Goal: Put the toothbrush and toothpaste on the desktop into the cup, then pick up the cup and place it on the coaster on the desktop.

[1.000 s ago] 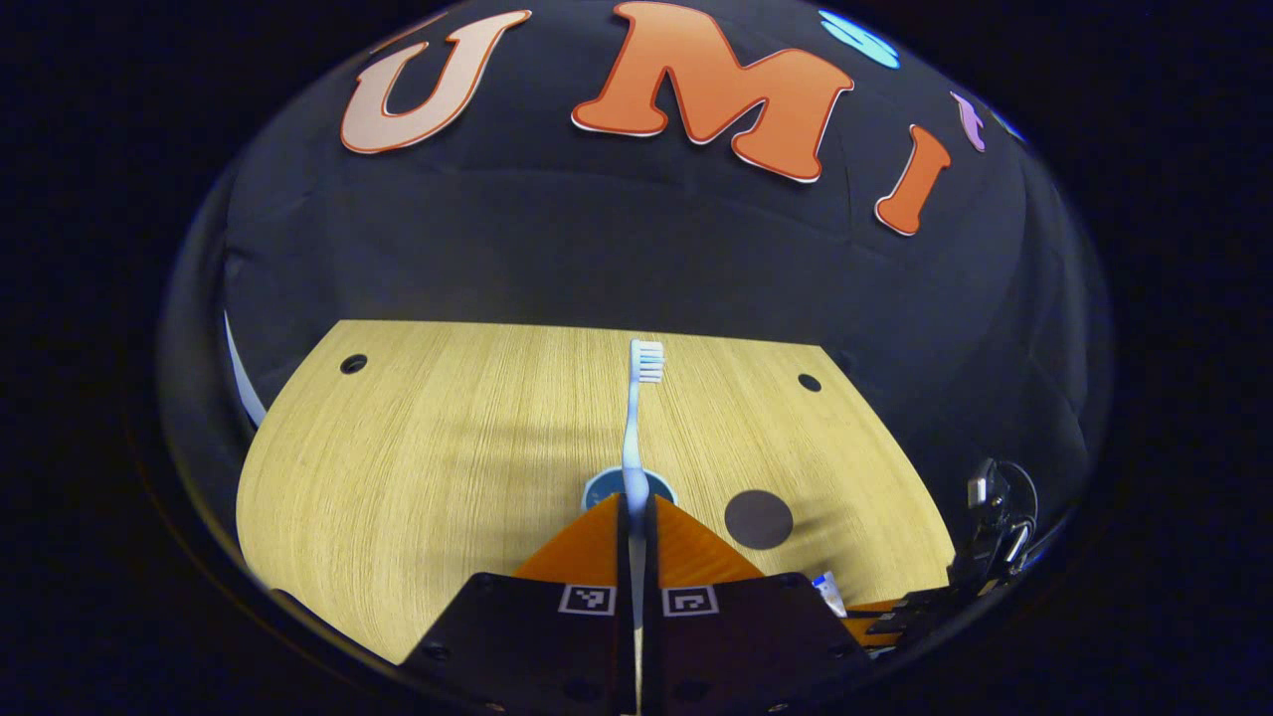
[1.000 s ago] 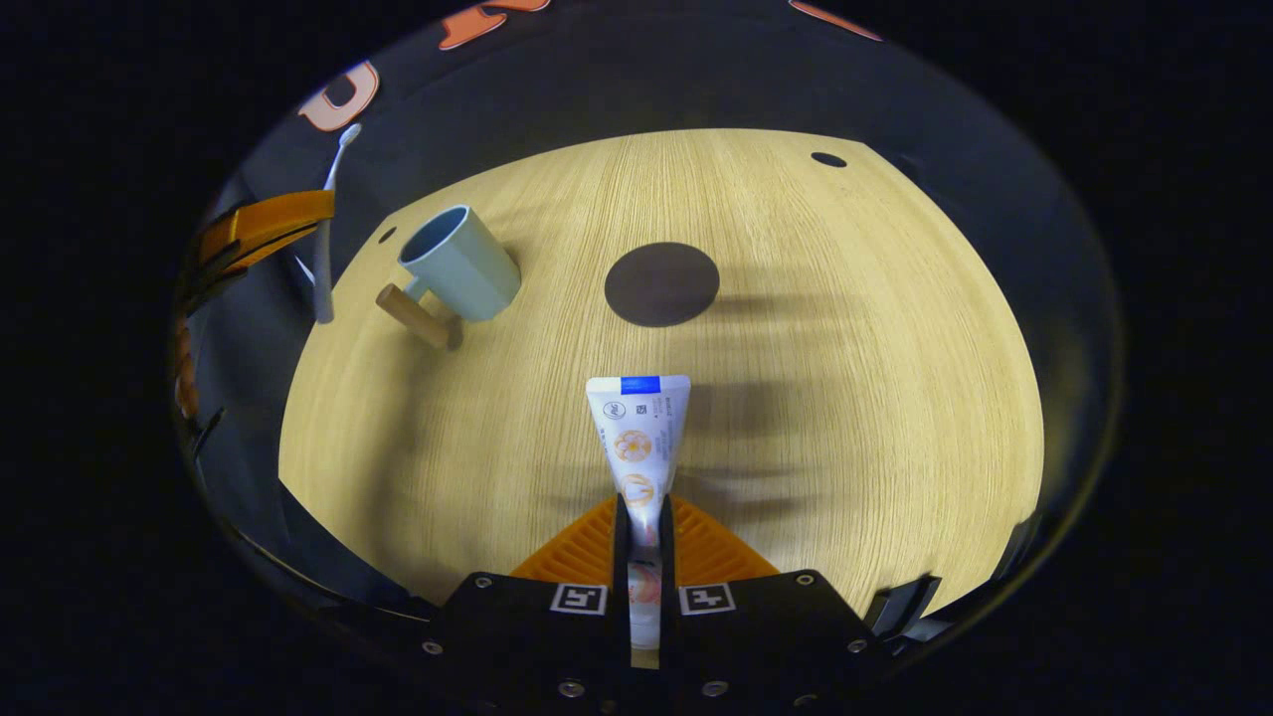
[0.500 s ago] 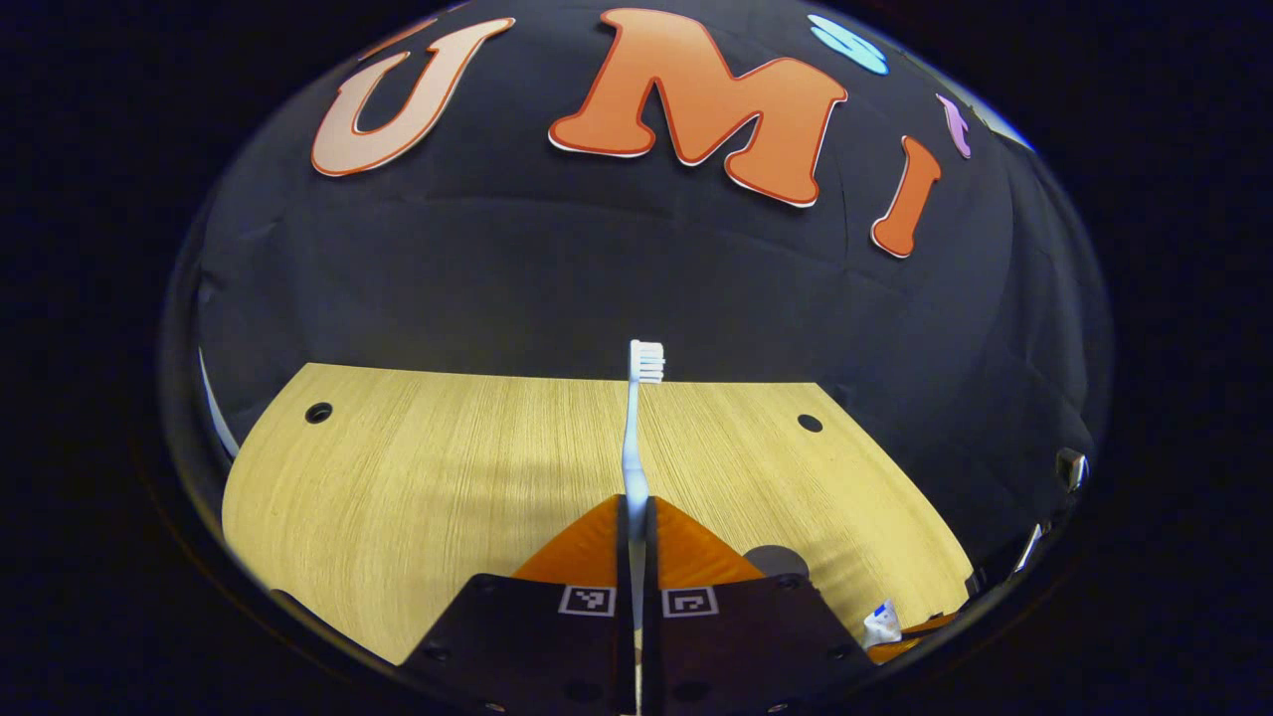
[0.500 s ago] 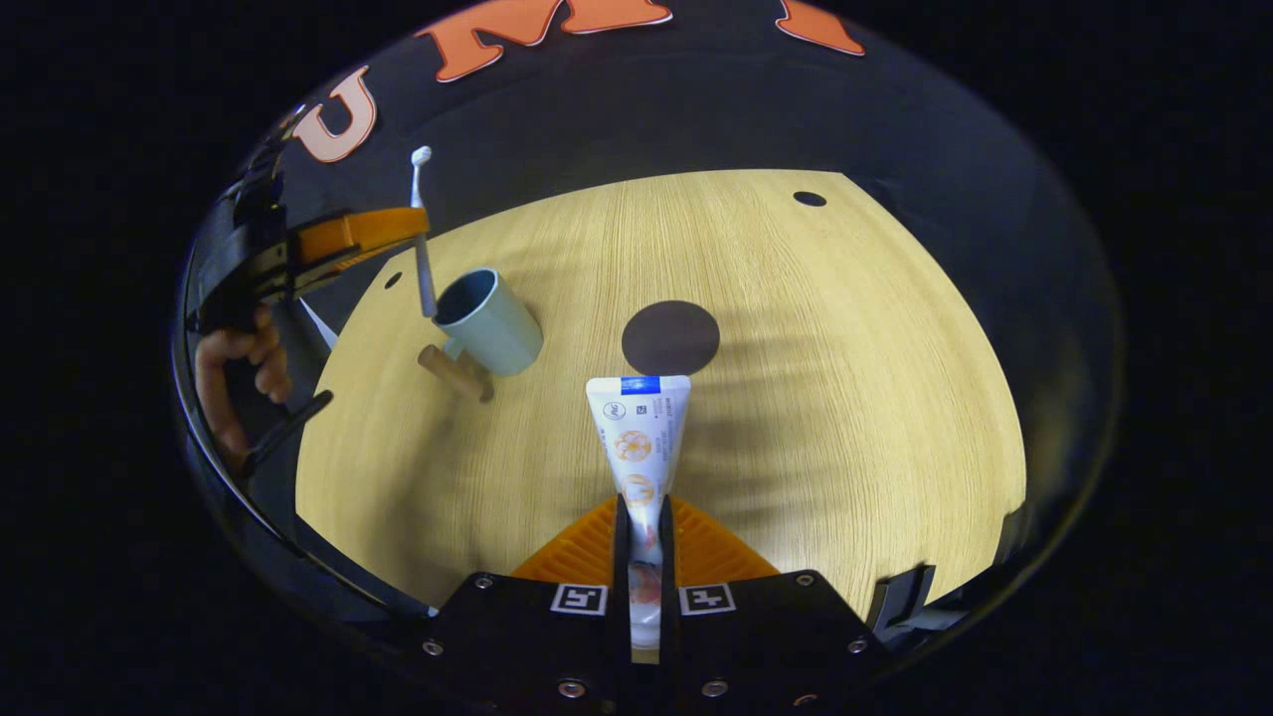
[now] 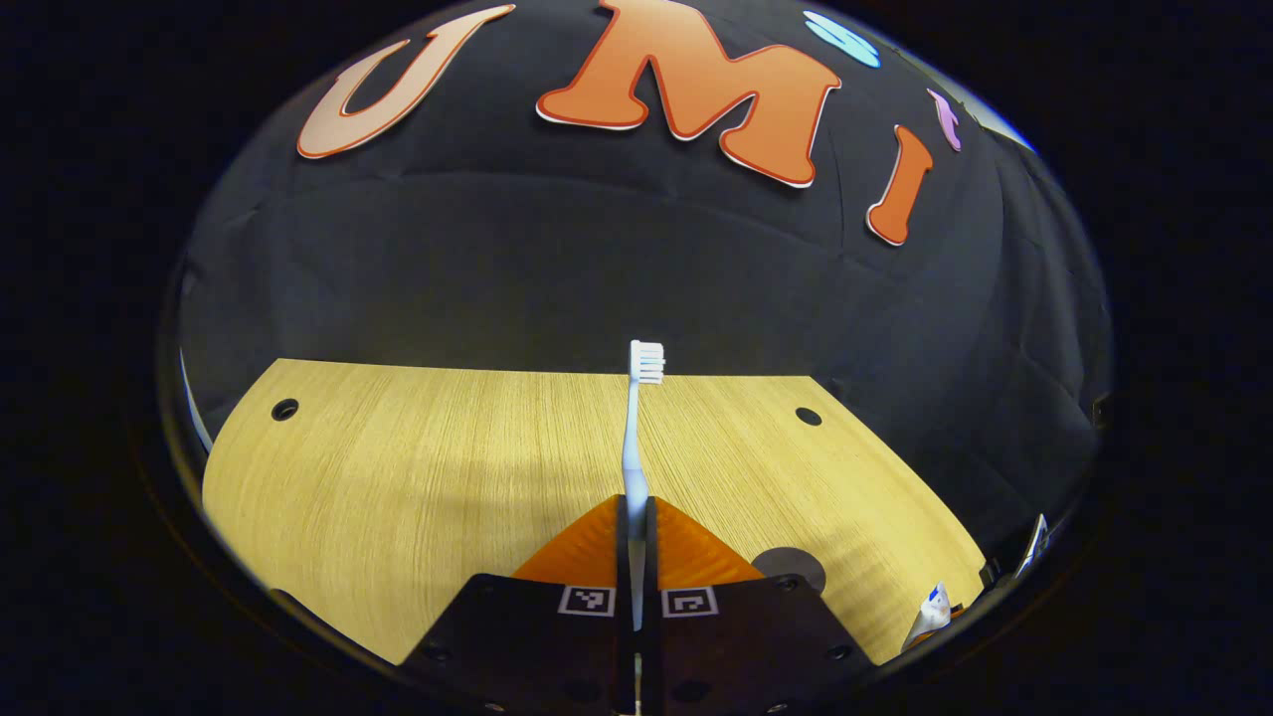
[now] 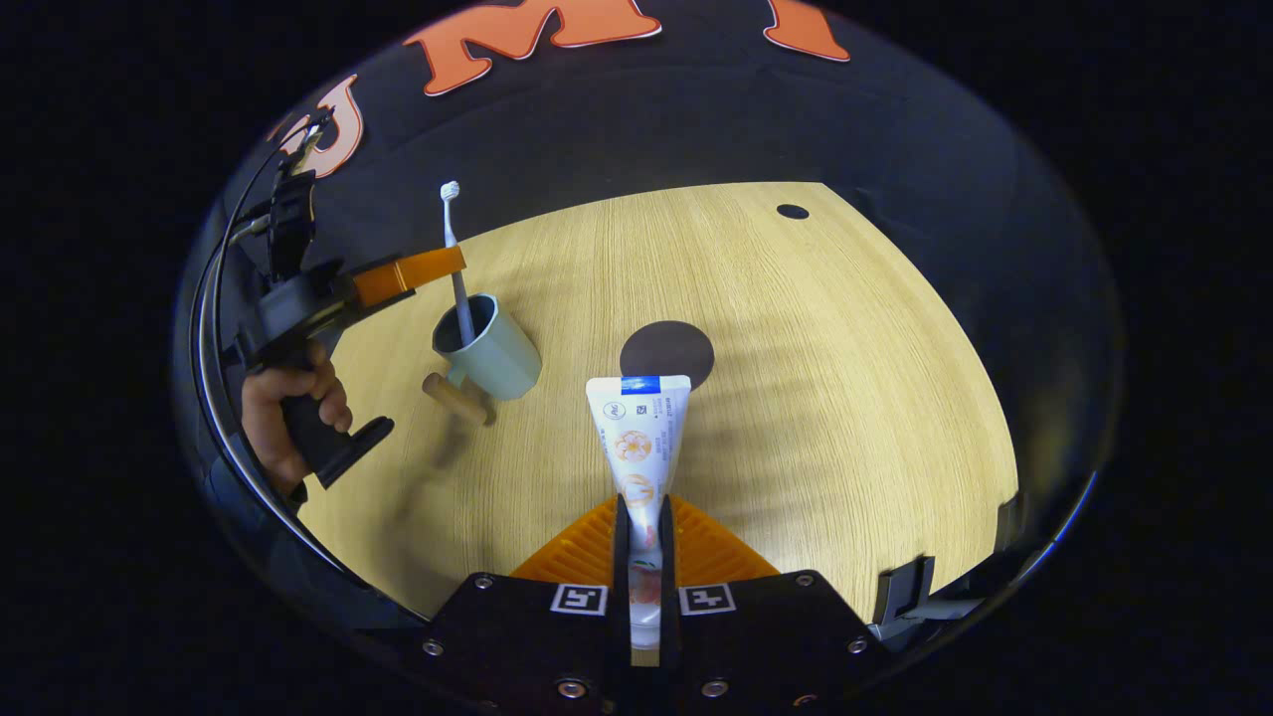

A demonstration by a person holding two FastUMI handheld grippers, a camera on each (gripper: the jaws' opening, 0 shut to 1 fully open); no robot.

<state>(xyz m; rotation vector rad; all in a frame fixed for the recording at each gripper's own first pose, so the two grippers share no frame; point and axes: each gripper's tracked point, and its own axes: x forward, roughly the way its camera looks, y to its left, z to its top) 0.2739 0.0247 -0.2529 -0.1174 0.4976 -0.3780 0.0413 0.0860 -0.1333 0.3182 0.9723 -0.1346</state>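
Left gripper is clamped on the toothbrush, whose lower end sits inside the cup. Right gripper is clamped on the toothpaste; label print illegible. Coaster lies beside the cup.

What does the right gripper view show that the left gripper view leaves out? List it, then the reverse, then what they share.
Right gripper view alone: the cup with the toothbrush's lower end inside it, the hand holding the left gripper, and the right gripper clamping the toothpaste. Left gripper view alone: the brush head seen close up, with its bristles. Both: toothbrush, toothpaste, dark coaster, wooden desktop.
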